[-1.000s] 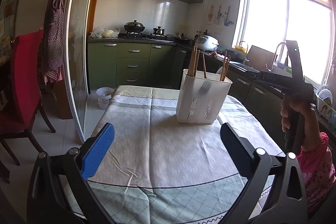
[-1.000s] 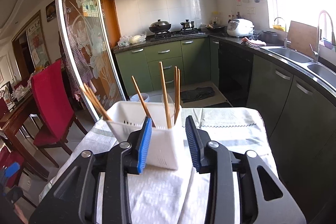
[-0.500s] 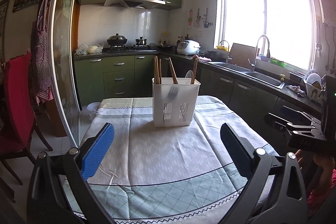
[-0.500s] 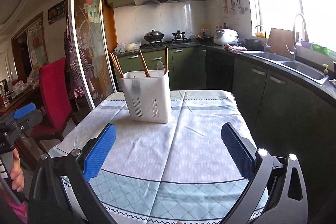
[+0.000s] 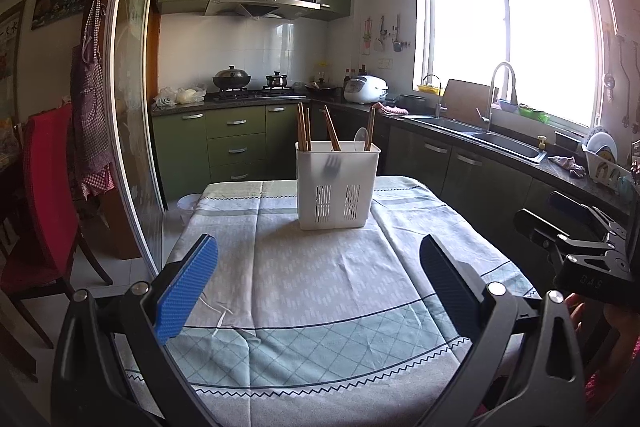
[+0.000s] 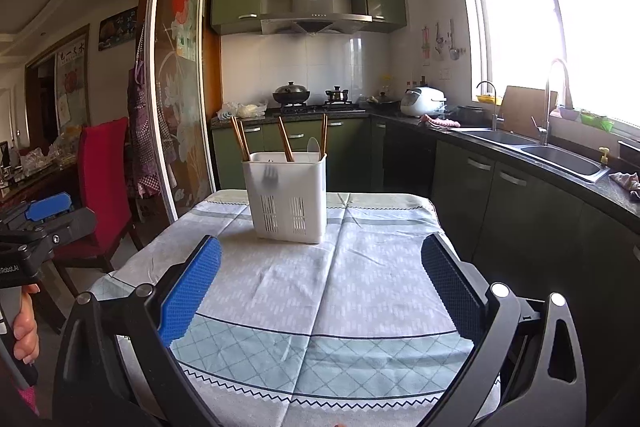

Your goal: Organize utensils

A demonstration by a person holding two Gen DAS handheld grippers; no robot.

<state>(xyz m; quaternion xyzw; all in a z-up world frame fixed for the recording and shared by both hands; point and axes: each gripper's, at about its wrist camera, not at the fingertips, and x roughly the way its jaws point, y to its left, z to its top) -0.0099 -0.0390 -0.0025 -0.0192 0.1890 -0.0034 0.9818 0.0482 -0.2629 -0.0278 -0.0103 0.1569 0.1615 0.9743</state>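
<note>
Utensil holder (image 5: 338, 187) upright on the table (image 5: 320, 287), toward its far end, at twelve o'clock from both grippers. In the holder: chopsticks (image 5: 303, 127) leaning at eleven o'clock, more chopsticks (image 5: 332, 131) in the middle, a spoon (image 5: 361, 139) and one stick at one o'clock. Left gripper (image 5: 316, 283) low over the near table edge, right gripper (image 6: 320, 287) likewise, well apart from the holder. Chair (image 5: 44, 195) at nine o'clock beside the table. Stove (image 5: 252, 91) behind the holder; sink (image 5: 496, 141) at two o'clock; rice cooker (image 5: 365, 89) between stove and sink.
</note>
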